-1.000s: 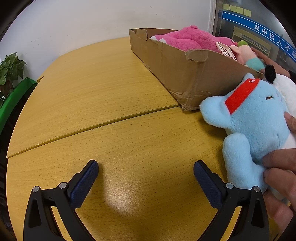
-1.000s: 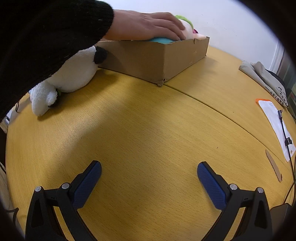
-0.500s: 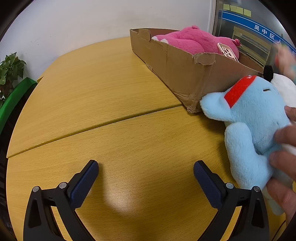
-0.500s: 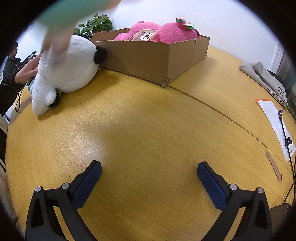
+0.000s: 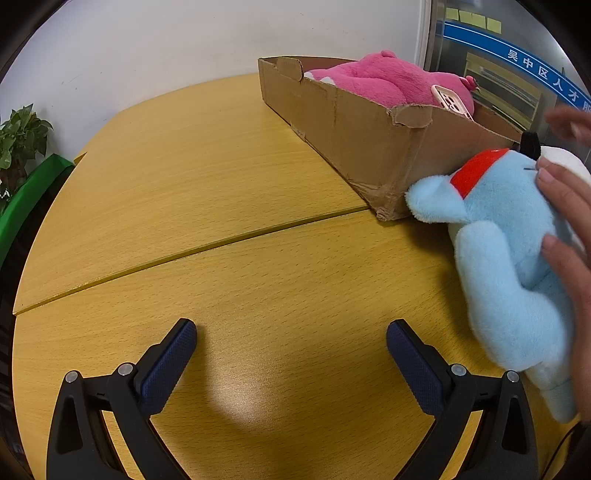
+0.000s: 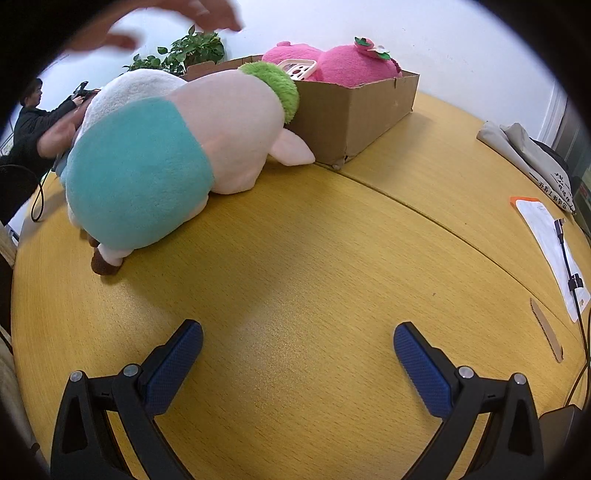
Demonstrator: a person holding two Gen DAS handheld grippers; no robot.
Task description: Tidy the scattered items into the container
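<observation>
White wall backs a round wooden table (image 5: 229, 206) with a seam running across it; a potted plant (image 5: 20, 136) stands at the far left in the left wrist view. A torn cardboard box (image 5: 369, 147) sits at the far side of the table, holding a pink plush (image 5: 384, 81) with a pale phone case (image 5: 452, 101) lying against it.

The left gripper (image 5: 291, 345) hovers low over bare tabletop, its blue-padded jaws spread wide with nothing between them. To its right a blue plush (image 5: 506, 258) with a red band lies on the table, one paw touching the near corner of the box. A bare hand (image 5: 565, 236) rests on this toy, and a white plush (image 5: 565, 158) peeks out behind it.

The right gripper (image 6: 297, 345) is likewise low over the table, jaws wide apart and empty. Far left of it lies a plush pig (image 6: 177, 158) in pale pink with a teal rear and green tuft, its head up against the box (image 6: 354, 114). Another hand (image 6: 207, 14), blurred, hangs above it. The white plush (image 6: 136, 86) lies just behind the pig. At the right edge are a folded cloth (image 6: 524, 155), a sheet of paper (image 6: 550, 243) and a cable (image 6: 570, 273). A seated person (image 6: 33, 122) shows at the far left.
</observation>
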